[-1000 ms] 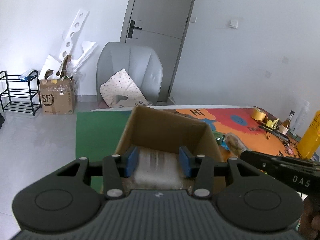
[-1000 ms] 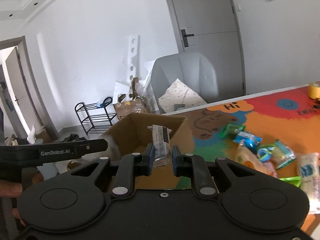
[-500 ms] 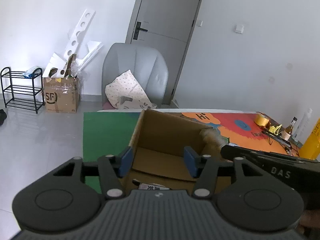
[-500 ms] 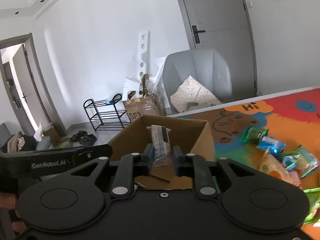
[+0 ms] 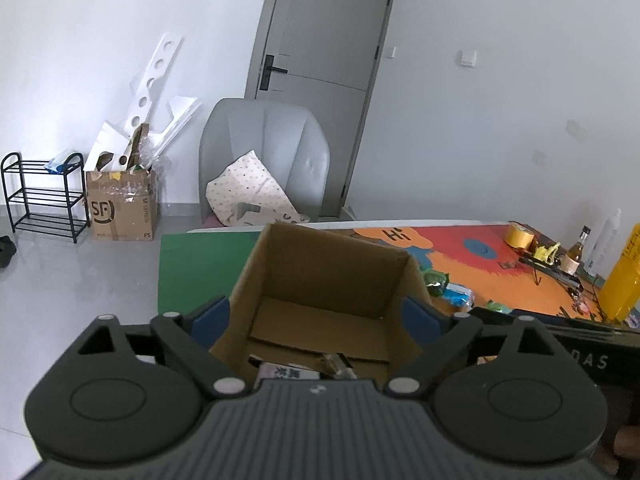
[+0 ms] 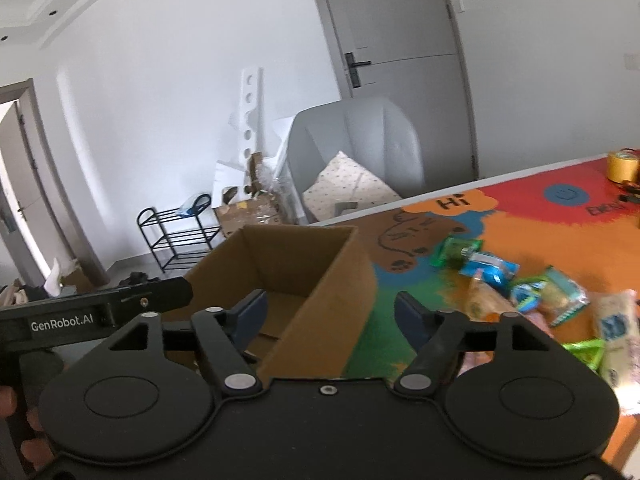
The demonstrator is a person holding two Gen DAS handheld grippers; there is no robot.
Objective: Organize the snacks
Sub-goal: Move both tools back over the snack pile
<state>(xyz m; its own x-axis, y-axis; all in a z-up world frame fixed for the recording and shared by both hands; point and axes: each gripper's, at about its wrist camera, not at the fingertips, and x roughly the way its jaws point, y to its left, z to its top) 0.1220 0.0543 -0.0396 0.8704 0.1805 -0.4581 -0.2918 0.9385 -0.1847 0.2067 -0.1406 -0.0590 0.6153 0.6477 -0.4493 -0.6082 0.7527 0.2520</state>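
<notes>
Open brown cardboard box (image 5: 328,280) on the colourful mat (image 6: 520,216). Left gripper (image 5: 320,320) and right gripper (image 6: 328,316) both spreading, nothing pinched. Crinkly foil snack packets (image 6: 500,276) at box's 3 o'clock; two packets (image 5: 304,368) lie inside.

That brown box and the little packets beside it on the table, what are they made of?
Brown box: plain matte cardboard, judging by its thin folded walls and loose bottom flaps. Snack packets: apparently glossy plastic film, shiny and crinkled with bright printing, though they are blurred.
</notes>
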